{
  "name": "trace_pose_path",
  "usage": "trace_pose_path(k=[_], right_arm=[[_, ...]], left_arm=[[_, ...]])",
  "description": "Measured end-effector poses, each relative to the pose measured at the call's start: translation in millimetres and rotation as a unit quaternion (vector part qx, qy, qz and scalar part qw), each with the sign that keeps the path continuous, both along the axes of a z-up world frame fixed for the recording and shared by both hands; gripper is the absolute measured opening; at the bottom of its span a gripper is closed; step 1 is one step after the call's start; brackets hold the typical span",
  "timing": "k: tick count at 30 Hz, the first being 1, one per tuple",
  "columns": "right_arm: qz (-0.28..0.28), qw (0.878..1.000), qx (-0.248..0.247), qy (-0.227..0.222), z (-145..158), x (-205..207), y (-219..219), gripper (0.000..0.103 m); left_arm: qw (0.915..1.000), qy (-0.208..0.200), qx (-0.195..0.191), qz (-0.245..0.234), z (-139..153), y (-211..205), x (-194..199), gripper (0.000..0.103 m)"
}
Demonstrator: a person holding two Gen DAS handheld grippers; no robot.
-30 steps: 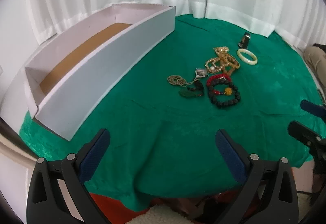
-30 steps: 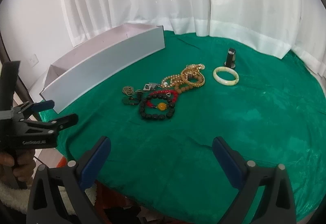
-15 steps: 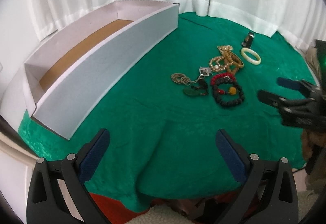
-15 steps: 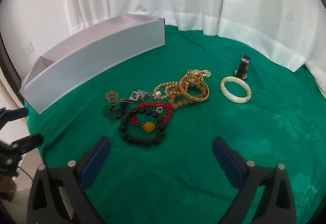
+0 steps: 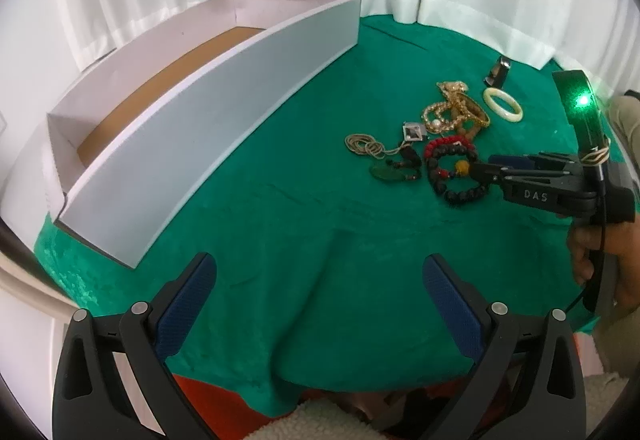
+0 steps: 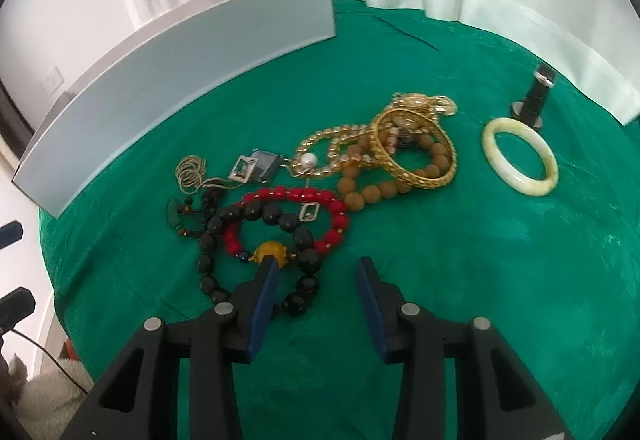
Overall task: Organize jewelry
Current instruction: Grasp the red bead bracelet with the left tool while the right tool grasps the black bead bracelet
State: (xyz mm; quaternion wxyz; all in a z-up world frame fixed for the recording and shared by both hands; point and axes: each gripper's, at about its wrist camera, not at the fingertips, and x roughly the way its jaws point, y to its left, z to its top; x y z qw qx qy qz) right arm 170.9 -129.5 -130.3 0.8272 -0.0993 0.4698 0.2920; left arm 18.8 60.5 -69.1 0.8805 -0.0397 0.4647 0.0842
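Note:
A pile of jewelry lies on the green cloth: a black bead bracelet with an amber bead [image 6: 272, 254] [image 5: 456, 175], a red bead bracelet [image 6: 304, 195], a gold bangle [image 6: 412, 151], brown beads, gold chains and a green pendant [image 6: 180, 217]. A pale jade bangle [image 6: 520, 155] [image 5: 502, 103] lies apart to the right. My right gripper [image 6: 316, 268] [image 5: 480, 167] is open, partly narrowed, low over the black bracelet, its left finger beside the amber bead. My left gripper [image 5: 320, 276] is open and empty near the table's front edge. A long white box [image 5: 208, 87] with a brown floor stands at the left.
A small dark stand [image 6: 534, 99] sits behind the jade bangle. White curtains hang behind the round table. The green cloth [image 5: 304, 224] has folds toward the front edge. The box's long wall [image 6: 180, 79] faces the jewelry.
My right gripper has moved forward and down onto the jewelry pile and its jaws have narrowed around the near side of the black bracelet. My left gripper has stayed nearly still.

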Motion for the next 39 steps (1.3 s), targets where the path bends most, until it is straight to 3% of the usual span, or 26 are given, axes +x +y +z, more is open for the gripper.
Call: trace_pose_path(k=[4,5,8,13,18,23,24,26,31,34,36,38,39], right_arm=[[0.021,0.999,-0.023,-0.009,-2.7,-1.6,7.6,0.029],[0.025,0.999,-0.027,-0.011,-2.2,-1.8,8.7,0.014],[0.021,1.0,-0.016,0.002,1.3,-1.5,5.8,0.013],[0.003,1.0,0.019,-0.014,26.4,-18.6,-11.2,0.013],[-0.036,0.998,0.038,-0.046,57.4,-37.6,-41.1,0.013],[-0.071,0.996,0.049,-0.037,61.3,-44.3,-72.4,0.013],[-0.076,0.995,0.051,-0.035,60.5,-46.0,-76.1,0.013],[-0.089,0.994,0.061,-0.029,59.2,-50.0,-85.1,0.013],[-0.107,0.991,0.081,-0.029,59.3,-60.2,-95.7,0.013],[-0.111,0.99,0.086,-0.032,60.9,-63.6,-102.2,0.013],[-0.114,0.989,0.091,-0.032,60.8,-63.0,-105.8,0.013],[-0.117,0.988,0.094,-0.03,60.8,-62.9,-107.8,0.013],[-0.118,0.988,0.097,-0.03,61.1,-63.4,-109.1,0.013]], left_arm=[[1.0,0.006,0.001,-0.003,-3.3,-2.3,3.0,0.103],[1.0,0.008,0.003,-0.004,-4.3,-2.9,3.7,0.103],[0.9999,0.01,0.006,-0.004,-5.4,-3.3,4.3,0.103],[0.9999,0.009,0.005,-0.009,-9.0,-2.9,9.0,0.103],[0.9965,-0.017,-0.026,-0.078,-6.8,-12.5,27.7,0.103],[0.9744,-0.025,-0.061,-0.215,-4.5,-50.3,75.9,0.101],[0.97,-0.024,-0.058,-0.235,-5.7,-58.7,84.1,0.098],[0.96,-0.012,-0.052,-0.275,-13.2,-78.9,104.2,0.081],[0.9522,0.042,-0.049,-0.299,-41.3,-100.2,137.8,0.046],[0.9493,0.065,-0.035,-0.306,-56.2,-106.3,147.8,0.038],[0.9487,0.057,-0.021,-0.31,-57.0,-109.9,147.6,0.037],[0.9492,0.059,-0.021,-0.309,-56.2,-111.8,150.0,0.031],[0.9491,0.059,-0.025,-0.308,-56.4,-112.7,152.3,0.018]])
